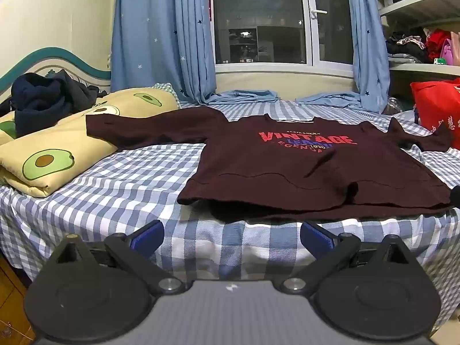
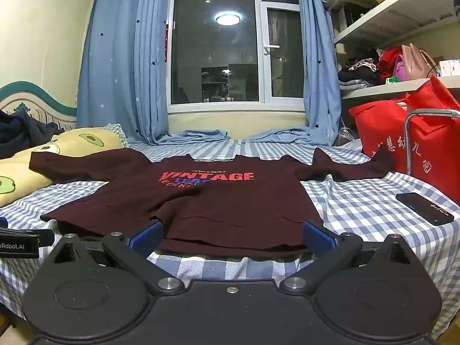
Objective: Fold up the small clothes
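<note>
On the far left of the bed (image 1: 120,178), a cream pillow with avocado prints (image 1: 54,155) lies under a heap of dark clothing (image 1: 43,100). One sleeve of the maroon shirt (image 1: 287,166) reaches over onto that pillow; the rest of the garment is spread face up on the blue checked sheet, its printed chest toward the window and its hem toward the near edge of the bed. The hem is not flat: near the middle a flap of cloth is turned up and rumpled.

The left tool (image 1: 231,237) hovers just short of the hem, fingers spread wide with nothing between them, only sheet showing in the gap. Further right, the right tool (image 2: 231,237) is likewise spread wide and empty, sitting at the hem so that the shirt's lower edge lies across the gap; whether its fingertips actually touch the cloth is hard to judge from this angle.

To the right of the shirt a dark phone-like object (image 2: 424,208) rests on the sheet, and beyond it stands a red bag (image 2: 402,143), against which the other sleeve ends.

The fold appears not yet begun: the step in hand looks like the approach. The next move probably calls for smoothing the rumpled hem, then pinching a sleeve or side edge to carry it inward.
</note>
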A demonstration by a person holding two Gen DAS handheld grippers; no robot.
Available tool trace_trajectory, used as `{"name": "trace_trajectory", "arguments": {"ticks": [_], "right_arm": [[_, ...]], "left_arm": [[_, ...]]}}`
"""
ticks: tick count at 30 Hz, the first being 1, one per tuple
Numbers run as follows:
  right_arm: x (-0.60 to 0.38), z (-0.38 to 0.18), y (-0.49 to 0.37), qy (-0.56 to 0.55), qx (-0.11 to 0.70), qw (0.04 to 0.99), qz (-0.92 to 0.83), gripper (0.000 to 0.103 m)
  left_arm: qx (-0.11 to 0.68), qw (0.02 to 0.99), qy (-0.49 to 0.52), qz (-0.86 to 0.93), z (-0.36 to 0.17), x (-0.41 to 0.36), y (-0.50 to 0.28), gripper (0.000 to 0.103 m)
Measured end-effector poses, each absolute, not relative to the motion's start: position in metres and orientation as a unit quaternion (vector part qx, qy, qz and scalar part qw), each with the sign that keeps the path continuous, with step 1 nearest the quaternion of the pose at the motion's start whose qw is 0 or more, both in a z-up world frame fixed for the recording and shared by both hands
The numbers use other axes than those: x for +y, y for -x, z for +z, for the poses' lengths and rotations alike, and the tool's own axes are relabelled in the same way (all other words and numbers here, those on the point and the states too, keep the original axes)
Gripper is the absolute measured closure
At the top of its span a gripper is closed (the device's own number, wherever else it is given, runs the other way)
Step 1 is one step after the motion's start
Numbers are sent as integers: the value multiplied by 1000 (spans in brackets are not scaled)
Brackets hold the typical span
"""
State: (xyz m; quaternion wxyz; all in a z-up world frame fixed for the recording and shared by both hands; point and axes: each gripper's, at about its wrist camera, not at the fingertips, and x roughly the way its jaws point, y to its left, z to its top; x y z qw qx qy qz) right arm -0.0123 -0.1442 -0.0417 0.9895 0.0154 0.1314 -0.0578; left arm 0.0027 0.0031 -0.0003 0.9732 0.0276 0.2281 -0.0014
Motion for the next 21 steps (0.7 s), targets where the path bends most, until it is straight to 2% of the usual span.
{"name": "trace_trajectory", "arguments": {"ticks": [21], "right_arm": [[-143,-43,13,-17,131,989,-59,0]], "left_arm": [[229,973,-24,2,-1,7,-4,1]]}}
